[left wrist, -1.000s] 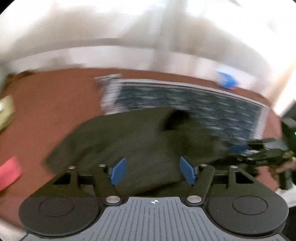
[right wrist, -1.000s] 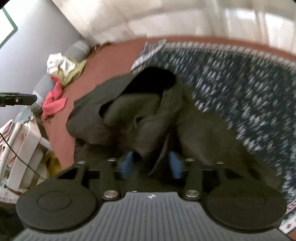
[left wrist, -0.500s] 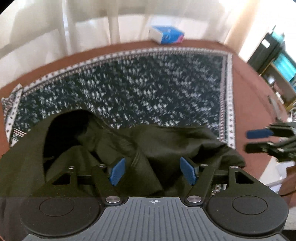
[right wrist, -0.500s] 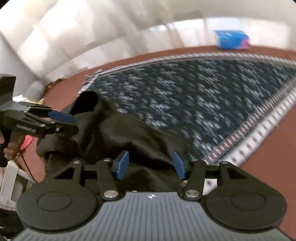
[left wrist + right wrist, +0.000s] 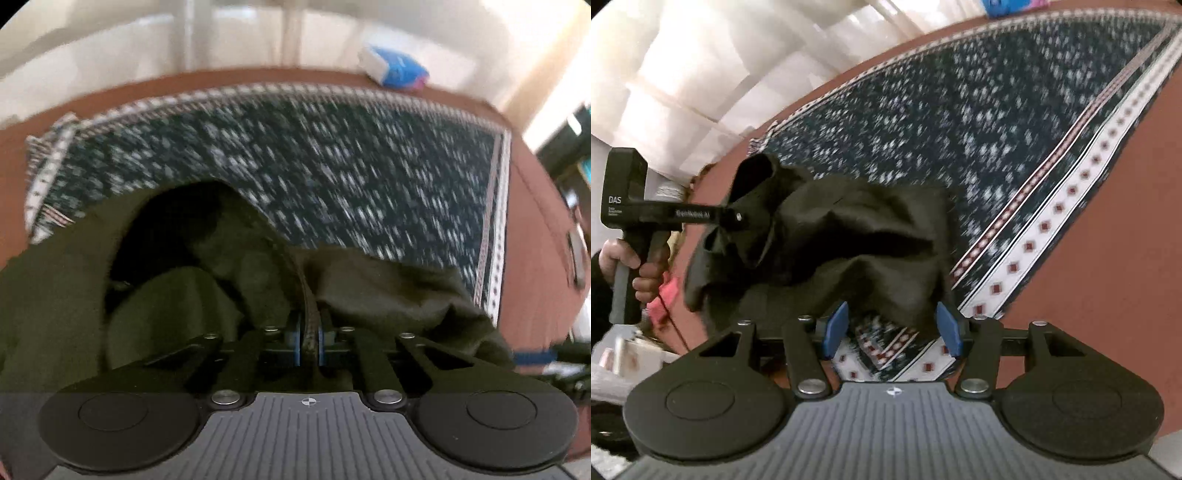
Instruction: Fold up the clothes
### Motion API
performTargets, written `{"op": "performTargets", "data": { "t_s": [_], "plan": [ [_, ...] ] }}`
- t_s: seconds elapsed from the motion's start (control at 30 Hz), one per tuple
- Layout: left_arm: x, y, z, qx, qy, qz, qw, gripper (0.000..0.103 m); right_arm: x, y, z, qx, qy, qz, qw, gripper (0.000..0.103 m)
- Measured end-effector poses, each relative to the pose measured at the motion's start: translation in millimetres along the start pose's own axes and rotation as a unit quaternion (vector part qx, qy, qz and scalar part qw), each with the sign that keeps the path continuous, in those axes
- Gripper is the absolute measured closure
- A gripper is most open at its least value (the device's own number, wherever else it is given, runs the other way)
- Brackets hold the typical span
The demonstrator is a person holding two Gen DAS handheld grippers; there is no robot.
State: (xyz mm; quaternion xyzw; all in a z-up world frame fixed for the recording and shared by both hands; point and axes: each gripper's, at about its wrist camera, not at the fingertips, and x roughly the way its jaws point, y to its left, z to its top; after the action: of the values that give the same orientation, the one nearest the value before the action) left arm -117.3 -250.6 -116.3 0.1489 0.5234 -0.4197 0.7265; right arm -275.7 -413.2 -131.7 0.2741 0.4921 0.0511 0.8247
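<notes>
A fold of the dark olive garment [image 5: 388, 291] is clamped by the left gripper [image 5: 309, 341]; the right gripper [image 5: 892, 330] is held spread apart over the patterned rug [image 5: 979, 122].

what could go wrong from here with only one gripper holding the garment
1. The left gripper pinches only a thin hem edge of the dark green garment; a hard pull could slip it free.
2. The right gripper is open with a cloth corner hanging between its pads; shutting now might catch the wrong fold.
3. The garment is bunched over the patterned rug, so laying it down now would likely leave creases inside the fold.
</notes>
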Motion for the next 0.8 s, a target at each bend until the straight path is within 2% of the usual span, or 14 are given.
{"op": "performTargets", "data": {
  "t_s": [0.2,0.47,0.63,0.8],
  "plan": [
    [-35,29,7,-0.033,-0.049,0.006,0.9982,0.099,3,4,-12,0.04,0.009,0.017,0.999,0.043],
    [-60,57,26,-0.056,-0.103,-0.01,0.993,0.099,-1,10,-30,0.09,0.011,0.029,0.995,0.043],
    [-71,67,39,-0.057,-0.131,-0.013,0.9897,0.099,12,12,-34,0.138,-0.04,0.058,0.988,0.043],
    [-77,71,47,-0.042,-0.138,-0.013,0.9894,0.099,32,8,-36,0.19,-0.095,0.041,0.976,0.044]
  ]
}}
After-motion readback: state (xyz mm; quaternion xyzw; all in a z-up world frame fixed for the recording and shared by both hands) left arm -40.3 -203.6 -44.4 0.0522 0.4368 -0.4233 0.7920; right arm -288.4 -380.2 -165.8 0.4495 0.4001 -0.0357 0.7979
